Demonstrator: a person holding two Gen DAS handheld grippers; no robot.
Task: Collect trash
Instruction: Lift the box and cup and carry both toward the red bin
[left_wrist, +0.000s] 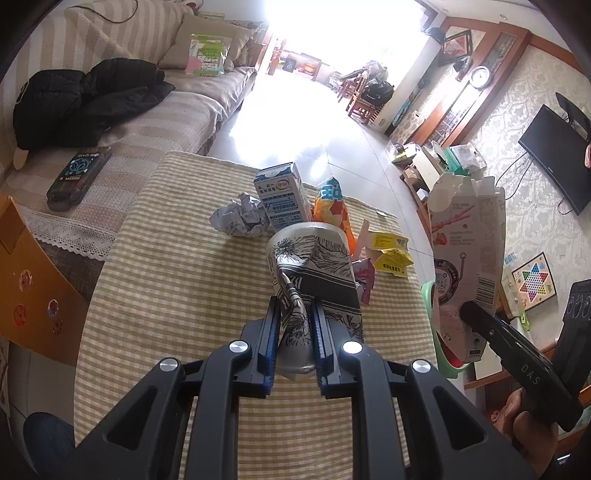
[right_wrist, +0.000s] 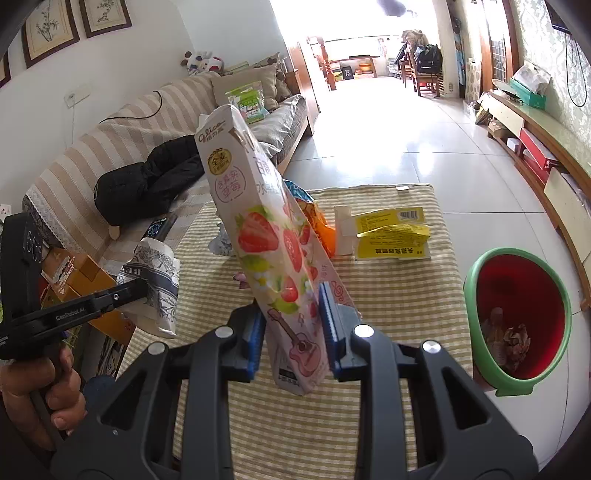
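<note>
Your left claw (left_wrist: 293, 325) is clenched on a crushed paper cup (left_wrist: 314, 266) with black line drawings, pinching its flattened wall and holding it up above the checked desk (left_wrist: 166, 258). So that piece is already in hand, though not yet binned.

Ahead of the cup, more trash waits on the desk: a ball of crumpled paper (left_wrist: 240, 218), a blue-and-white milk carton (left_wrist: 284, 199) standing upright just beside it, an orange snack bag (left_wrist: 332, 206) next to the carton, a small pink wrapper (left_wrist: 364, 280) nearer you, and a flattened yellow box (right_wrist: 391, 232) toward the right side.

Your right claw (right_wrist: 291, 332) is grasping a tall strawberry snack box (right_wrist: 266, 229) by its lower end, with the box tilted and lifted off the desk.

Farthest right, the bin (right_wrist: 517, 384) with the green rim sits on the floor just off the desk's right edge. A few scraps already lie at its bottom, so some collecting looks done.

By my reading you are midway: two pieces held and needing to go over to the bin, and about five pieces left on the desk afterwards.
</note>
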